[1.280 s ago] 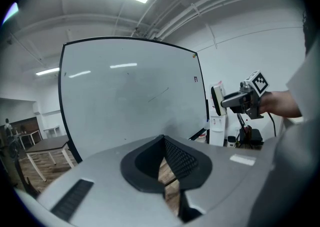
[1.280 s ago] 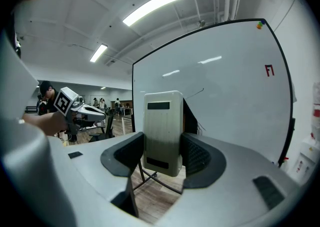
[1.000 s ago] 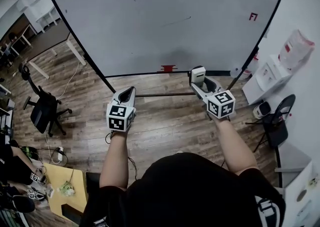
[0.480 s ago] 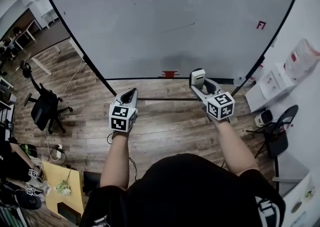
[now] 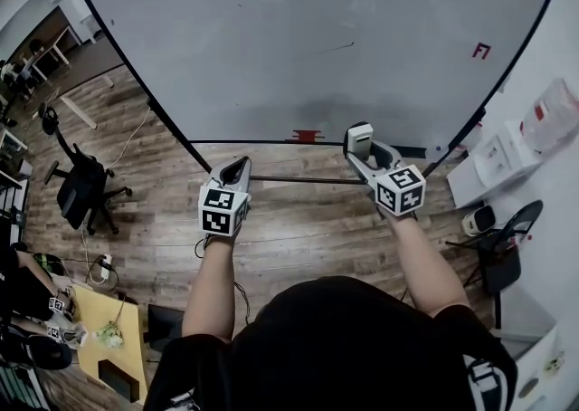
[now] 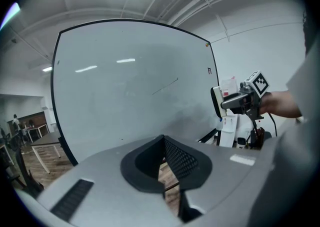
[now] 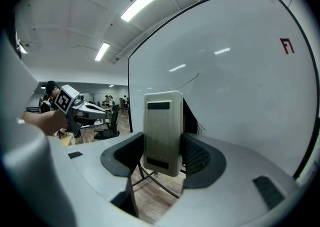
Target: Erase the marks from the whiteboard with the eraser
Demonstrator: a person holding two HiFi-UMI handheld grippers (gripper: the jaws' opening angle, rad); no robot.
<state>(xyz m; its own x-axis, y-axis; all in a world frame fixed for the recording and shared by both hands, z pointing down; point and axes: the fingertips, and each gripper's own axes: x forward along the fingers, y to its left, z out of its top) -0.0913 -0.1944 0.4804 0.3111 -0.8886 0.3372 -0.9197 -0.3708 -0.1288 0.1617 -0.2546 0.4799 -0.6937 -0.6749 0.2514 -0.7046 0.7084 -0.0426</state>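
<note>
Our right claw (image 7: 162,153) grips the white rectangular plastic eraser (image 7: 162,121) near the bottom edge of the big white whiteboard (image 5: 308,38). Our left claw (image 6: 163,143) is closed, holding nothing.

The whiteboard (image 5: 271,38) now fills more of the head view, its red mark (image 5: 480,51) farther right and lower.

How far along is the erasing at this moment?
Done: the eraser is picked up, clamped upright in the right gripper. In hand: it appears held short of the whiteboard, not wiping. Left: the thin dark line and red mark are unerased. The left gripper is shut and empty.
</note>
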